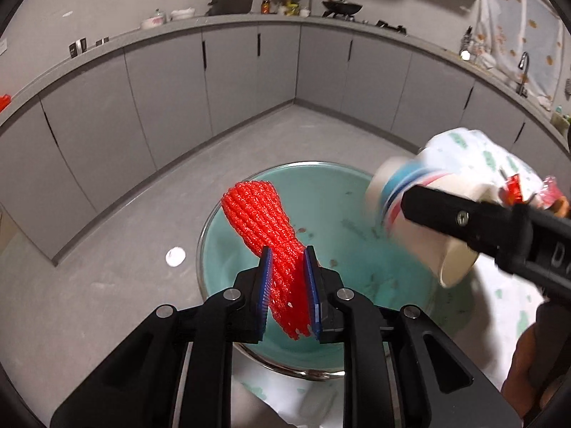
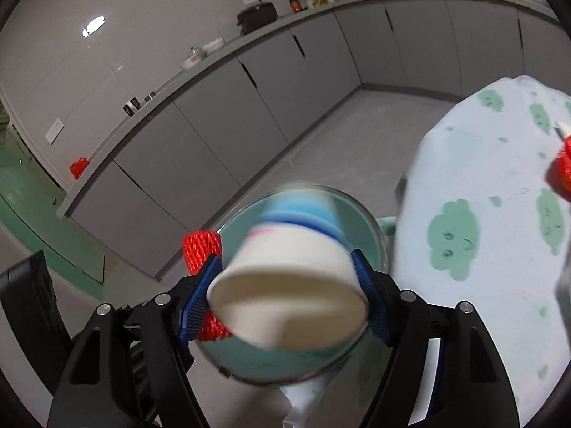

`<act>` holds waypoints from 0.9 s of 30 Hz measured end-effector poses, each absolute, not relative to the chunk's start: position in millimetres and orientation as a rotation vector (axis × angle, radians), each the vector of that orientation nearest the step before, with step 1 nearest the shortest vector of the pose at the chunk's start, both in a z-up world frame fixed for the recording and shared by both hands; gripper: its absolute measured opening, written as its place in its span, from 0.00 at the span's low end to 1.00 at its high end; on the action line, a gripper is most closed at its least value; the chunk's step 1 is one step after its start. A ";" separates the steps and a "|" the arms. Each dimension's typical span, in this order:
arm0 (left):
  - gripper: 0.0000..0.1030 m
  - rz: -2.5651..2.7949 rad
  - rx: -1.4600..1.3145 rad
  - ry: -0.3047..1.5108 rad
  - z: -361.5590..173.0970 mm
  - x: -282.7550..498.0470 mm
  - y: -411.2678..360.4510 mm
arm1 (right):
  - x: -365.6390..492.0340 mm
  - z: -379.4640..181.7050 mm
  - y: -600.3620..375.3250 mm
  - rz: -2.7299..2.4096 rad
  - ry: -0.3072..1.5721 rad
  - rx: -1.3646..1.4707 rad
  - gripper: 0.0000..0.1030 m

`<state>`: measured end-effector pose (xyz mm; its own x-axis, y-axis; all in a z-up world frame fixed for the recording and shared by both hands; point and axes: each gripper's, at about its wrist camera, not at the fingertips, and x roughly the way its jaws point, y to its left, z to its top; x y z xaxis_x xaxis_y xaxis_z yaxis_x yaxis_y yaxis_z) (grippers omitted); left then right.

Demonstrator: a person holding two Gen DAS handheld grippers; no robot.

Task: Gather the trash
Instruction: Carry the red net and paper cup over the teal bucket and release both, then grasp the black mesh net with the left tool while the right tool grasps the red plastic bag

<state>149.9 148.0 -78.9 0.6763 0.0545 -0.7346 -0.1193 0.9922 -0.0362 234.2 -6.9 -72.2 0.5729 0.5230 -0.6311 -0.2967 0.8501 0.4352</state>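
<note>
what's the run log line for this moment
left gripper: shut on red foam net | right gripper: shut on paper cup | both above bin | nothing dropped yet

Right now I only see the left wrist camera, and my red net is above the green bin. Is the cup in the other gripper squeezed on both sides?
Observer: Yes. In the right wrist view, the right gripper has its jaws shut on the paper cup, with one blue pad on each side.
Operator: Is anything inside the cup?
Observer: Its wide end faces that camera. It looks plain white, but it's blurry, so I can't be sure.
Operator: Is it over the bin?
Observer: The bin shows right behind the cup, next to the cloud-patterned tablecloth.
</note>
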 end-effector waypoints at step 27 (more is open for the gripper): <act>0.72 -0.254 0.071 0.697 -31.7 127.5 -33.7 | 66.0 -53.4 -275.9 -0.254 0.592 0.443 0.74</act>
<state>127.5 -33.7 -31.7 0.7376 -0.2074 -0.6426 0.2544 0.9669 -0.0200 66.0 -275.9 -53.4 0.8028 -0.1044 -0.5870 0.3538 0.8759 0.3281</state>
